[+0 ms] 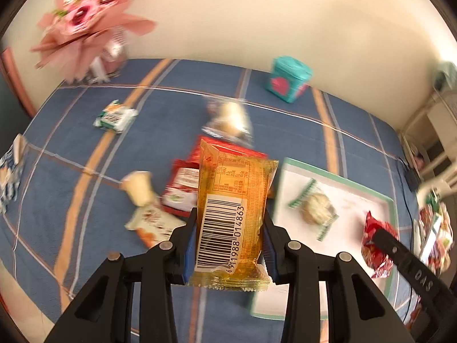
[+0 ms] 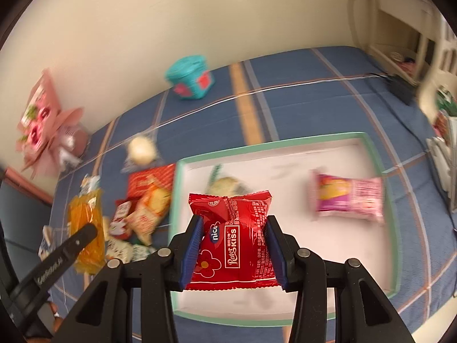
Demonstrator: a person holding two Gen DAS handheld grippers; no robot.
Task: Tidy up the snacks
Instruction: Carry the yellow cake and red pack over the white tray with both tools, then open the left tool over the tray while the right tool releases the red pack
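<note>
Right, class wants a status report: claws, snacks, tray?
Left claw shut on orange packet. Right claw shut on red packet. Tray holds two snacks, room left.

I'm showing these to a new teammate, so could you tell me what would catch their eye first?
Each claw clamps a snack up close: the left claw grips an orange packet with a bold barcode, and the right claw grips a red packet. Behind them, a white tray with a green rim sits on the blue striped cloth, holding a pink packet.

left hand-held gripper: clamped, angled down | right hand-held gripper: clamped, angled down
</note>
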